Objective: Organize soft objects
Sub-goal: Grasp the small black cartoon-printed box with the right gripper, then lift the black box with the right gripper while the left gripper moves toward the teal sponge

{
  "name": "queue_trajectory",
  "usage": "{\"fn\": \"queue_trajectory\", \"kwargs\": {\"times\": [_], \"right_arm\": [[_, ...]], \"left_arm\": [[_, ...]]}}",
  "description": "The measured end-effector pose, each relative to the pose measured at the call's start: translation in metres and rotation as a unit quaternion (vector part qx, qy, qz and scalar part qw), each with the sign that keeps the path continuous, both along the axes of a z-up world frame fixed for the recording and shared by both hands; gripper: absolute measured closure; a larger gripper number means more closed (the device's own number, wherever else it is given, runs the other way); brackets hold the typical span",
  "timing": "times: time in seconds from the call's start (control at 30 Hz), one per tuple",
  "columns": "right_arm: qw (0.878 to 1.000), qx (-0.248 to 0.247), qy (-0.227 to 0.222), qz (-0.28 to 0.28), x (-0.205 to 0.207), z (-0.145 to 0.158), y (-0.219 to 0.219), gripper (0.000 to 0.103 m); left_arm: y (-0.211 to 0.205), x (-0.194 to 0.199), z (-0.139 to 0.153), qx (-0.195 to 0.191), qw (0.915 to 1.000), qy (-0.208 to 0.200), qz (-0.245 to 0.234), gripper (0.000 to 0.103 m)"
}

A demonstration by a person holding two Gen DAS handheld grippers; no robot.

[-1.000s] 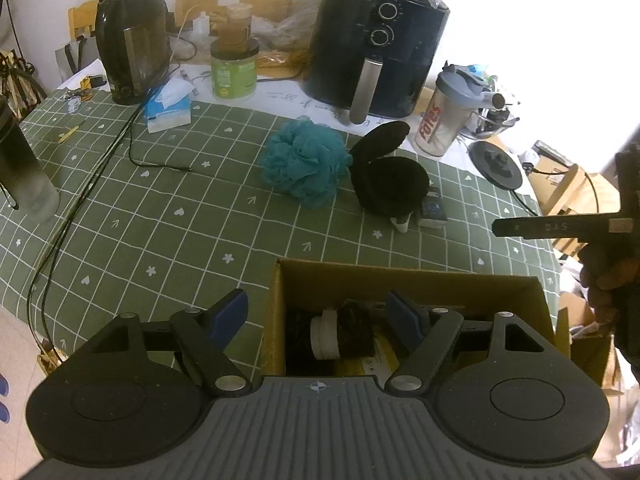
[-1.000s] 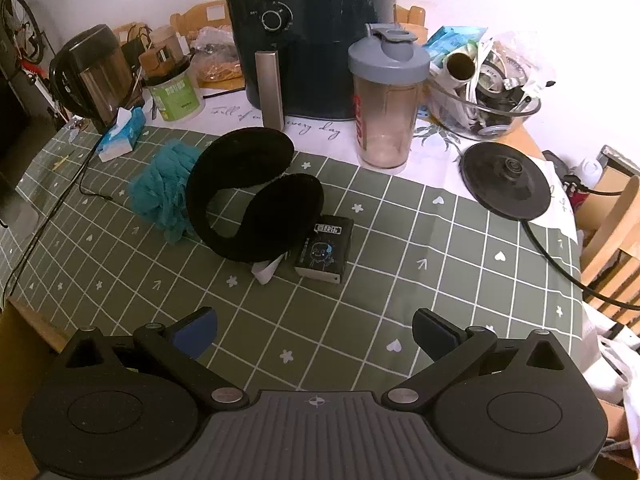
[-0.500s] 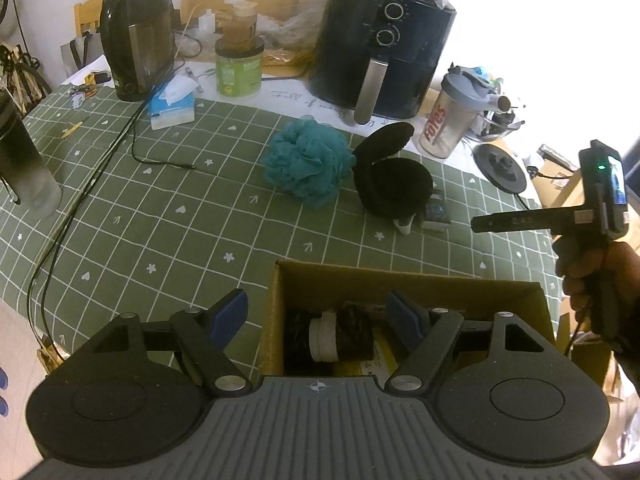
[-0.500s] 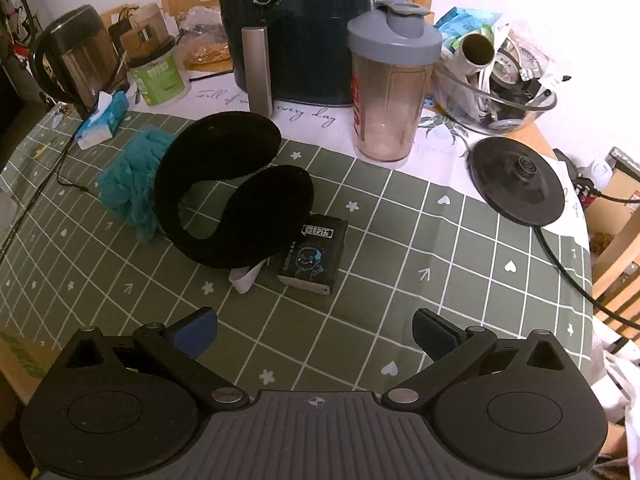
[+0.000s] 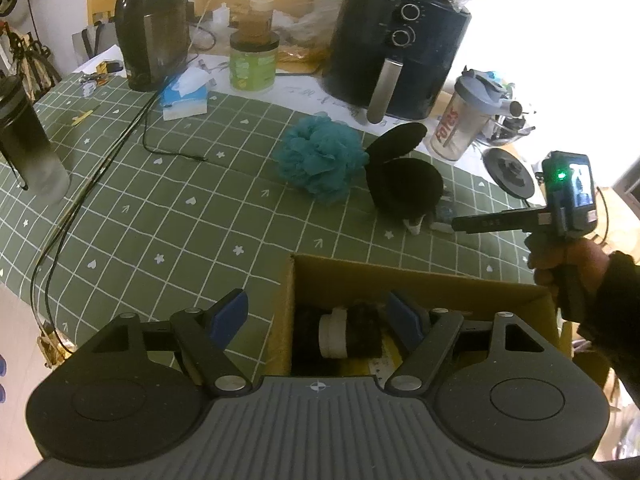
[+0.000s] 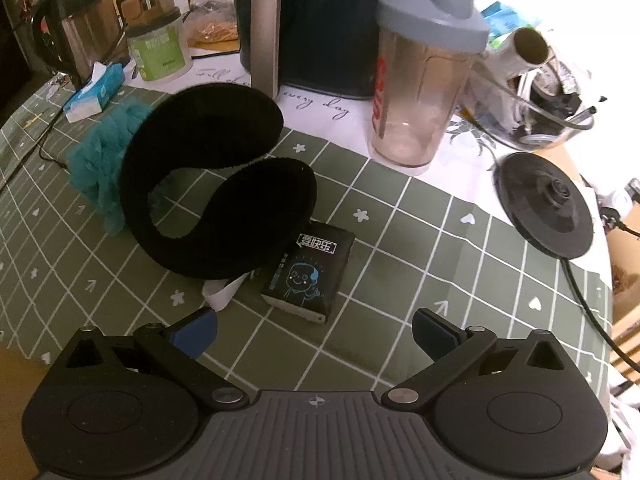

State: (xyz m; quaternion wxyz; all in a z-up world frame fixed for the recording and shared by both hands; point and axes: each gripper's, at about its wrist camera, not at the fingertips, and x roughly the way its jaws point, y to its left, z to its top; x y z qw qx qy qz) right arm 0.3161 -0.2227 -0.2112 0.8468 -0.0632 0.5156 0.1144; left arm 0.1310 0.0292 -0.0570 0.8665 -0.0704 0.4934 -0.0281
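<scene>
The left gripper [image 5: 318, 314] hovers with jaws spread wide over the open brown cardboard box [image 5: 416, 280]. The right gripper [image 6: 314, 332], jaws also wide and empty, faces the small black tissue packet [image 6: 310, 274], then the curled black fleece earmuffs [image 6: 208, 184] and teal mesh bath pouf [image 6: 100, 160] on the green-checked counter [image 6: 400, 272].

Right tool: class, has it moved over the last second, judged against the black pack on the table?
Yes. The right tool has moved forward, toward the black pack and the earmuffs, which both now sit nearer and larger in the right wrist view. It is open.
</scene>
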Motion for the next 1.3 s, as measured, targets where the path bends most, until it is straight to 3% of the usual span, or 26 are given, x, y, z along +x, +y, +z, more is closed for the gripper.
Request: {"fn": "queue_trajectory", "kwargs": {"times": [0.17,0.23,0.57,0.73,0.93,1.3], "right_arm": [[1.0,0.002,-0.004,0.004,0.011,-0.02,0.001,0.001],[1.0,0.001,-0.009,0.004,0.014,-0.027,0.002,0.008],[0.999,0.003,-0.034,-0.012,0.025,-0.051,0.007,0.016],[0.999,0.0,-0.035,-0.011,0.028,-0.059,0.013,0.034],[0.999,-0.001,-0.039,-0.011,0.029,-0.058,0.015,0.046],[0.999,0.003,-0.044,-0.029,0.017,-0.04,-0.008,0.048]], "left_arm": [[0.005,-0.002,-0.001,0.001,0.9999,0.004,0.01,0.027],[0.007,-0.003,-0.001,0.001,0.9999,0.006,0.015,0.027],[0.015,-0.007,-0.002,0.002,0.9993,0.014,0.034,0.027],[0.017,-0.008,-0.003,0.003,0.999,0.018,0.041,0.027],[0.016,-0.006,-0.003,0.003,0.999,0.015,0.042,0.027],[0.013,0.005,-0.002,0.006,0.9998,0.006,0.019,0.027]]}}
